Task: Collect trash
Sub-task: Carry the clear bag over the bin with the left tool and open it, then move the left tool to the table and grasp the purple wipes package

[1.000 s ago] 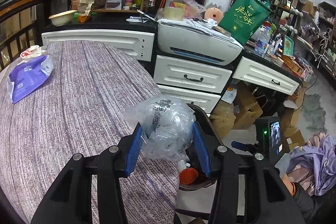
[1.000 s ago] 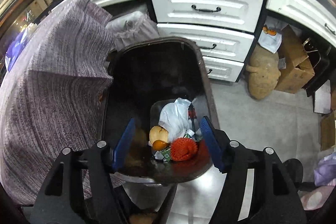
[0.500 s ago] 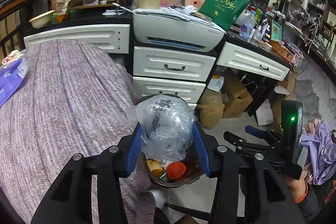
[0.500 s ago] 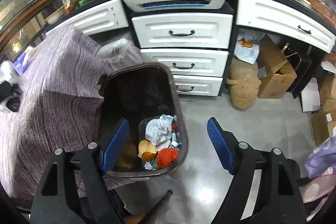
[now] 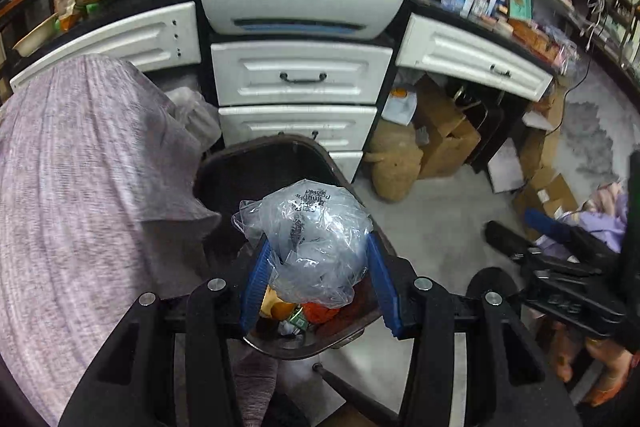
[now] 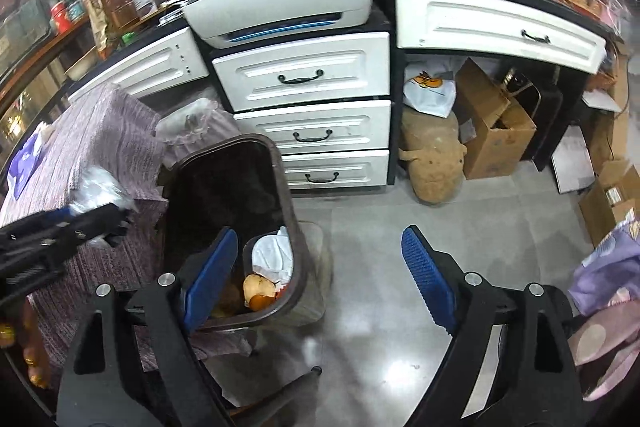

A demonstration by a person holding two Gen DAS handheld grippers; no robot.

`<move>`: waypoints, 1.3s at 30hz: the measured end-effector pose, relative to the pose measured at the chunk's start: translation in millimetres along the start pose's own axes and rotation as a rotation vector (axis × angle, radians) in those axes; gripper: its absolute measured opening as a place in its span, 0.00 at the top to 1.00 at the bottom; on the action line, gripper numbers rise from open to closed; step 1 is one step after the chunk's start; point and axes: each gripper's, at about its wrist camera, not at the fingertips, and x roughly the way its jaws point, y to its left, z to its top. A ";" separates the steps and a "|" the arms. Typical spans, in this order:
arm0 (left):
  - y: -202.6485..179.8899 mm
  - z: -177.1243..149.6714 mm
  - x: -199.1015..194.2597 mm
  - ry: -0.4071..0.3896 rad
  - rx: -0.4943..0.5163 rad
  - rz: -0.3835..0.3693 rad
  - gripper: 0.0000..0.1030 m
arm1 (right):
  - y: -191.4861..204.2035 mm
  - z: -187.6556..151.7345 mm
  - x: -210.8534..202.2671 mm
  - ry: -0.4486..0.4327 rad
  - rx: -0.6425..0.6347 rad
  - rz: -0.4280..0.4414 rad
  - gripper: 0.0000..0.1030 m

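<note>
Left gripper [image 5: 318, 277] jaws pinching clear plastic bag [image 5: 306, 239] over bin [image 5: 280, 155], drop pending; right gripper [image 6: 318, 283] jaws just spreading, empty; purple packet [image 6: 24, 163] left on counter [image 6: 104, 131].

Two handheld grippers — the left gripper [image 5: 316, 279] and the right gripper [image 6: 320, 279] — share one build: angular black frames with cut-out slots, round silver screw heads at the joints, and ribbed blue pads [image 6: 428, 279] lining each finger.

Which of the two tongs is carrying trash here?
The left tongs: their blue pads clamp a crumpled clear plastic bag above the dark brown bin. The right tongs gape empty.
</note>
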 end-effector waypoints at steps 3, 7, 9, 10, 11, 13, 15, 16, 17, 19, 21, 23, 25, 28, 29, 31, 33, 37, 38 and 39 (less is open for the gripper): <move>-4.3 -0.4 13.2 0.029 0.011 0.015 0.54 | -8.7 -1.5 -1.1 -0.001 0.015 -0.005 0.19; -10.2 0.1 23.0 0.046 0.031 0.029 0.46 | -15.6 -2.5 -0.9 -0.002 0.032 -0.008 0.19; -12.9 -0.2 24.6 0.044 0.037 0.020 0.31 | -18.0 -3.0 -0.7 -0.002 0.038 -0.010 0.19; -14.0 -0.6 23.9 0.040 0.041 0.018 0.24 | -17.5 -2.8 -0.5 -0.001 0.040 -0.011 0.19; -15.8 -1.4 23.1 0.032 0.048 0.015 0.22 | -18.0 -2.7 -0.3 -0.001 0.042 -0.012 0.19; -18.5 -2.1 22.4 0.029 0.060 0.005 0.18 | -18.5 -3.1 -0.3 0.000 0.043 -0.013 0.19; -19.7 -2.7 21.9 0.028 0.066 -0.001 0.16 | -18.8 -3.6 0.6 0.002 0.044 -0.017 0.19; -19.9 -3.5 20.6 0.027 0.064 -0.007 0.15 | -19.0 -3.7 1.1 0.003 0.044 -0.017 0.19; -20.3 -3.4 20.5 0.026 0.063 -0.013 0.15 | -19.1 -3.9 1.7 0.004 0.045 -0.017 0.19; -19.5 -4.8 16.6 0.022 0.053 -0.026 0.14 | -19.3 -4.7 2.6 0.009 0.047 -0.019 0.19; -18.5 -6.6 10.9 0.012 0.045 -0.039 0.13 | -18.0 -4.9 3.4 0.013 0.049 -0.021 0.19; -17.4 -7.4 4.0 -0.001 0.041 -0.051 0.13 | -16.6 -5.1 4.4 0.017 0.048 -0.021 0.19; -15.9 -8.1 -4.3 -0.014 0.037 -0.062 0.12 | -14.9 -4.5 5.3 0.020 0.046 -0.019 0.19; -11.0 -7.8 -19.4 -0.042 0.034 -0.075 0.10 | -9.0 -2.9 5.3 0.023 0.038 -0.008 0.19; -9.3 -8.2 -24.0 -0.052 0.033 -0.076 0.10 | -5.2 -1.8 4.8 0.023 0.030 -0.005 0.19; -3.6 -8.8 -37.6 -0.080 0.033 -0.074 0.09 | 2.0 0.3 3.6 0.021 0.015 0.001 0.19; 2.5 -8.8 -48.7 -0.102 0.031 -0.068 0.09 | 12.0 3.1 2.1 0.018 -0.005 0.016 0.19; 19.5 -12.0 -69.2 -0.144 0.017 -0.036 0.09 | 35.9 8.1 0.3 0.017 -0.054 0.048 0.19; 26.3 -13.2 -74.8 -0.156 0.008 -0.022 0.08 | 43.6 8.9 -0.1 0.017 -0.068 0.060 0.19; 32.0 -14.1 -79.0 -0.165 -0.001 -0.009 0.08 | 50.8 9.9 -0.3 0.017 -0.082 0.071 0.19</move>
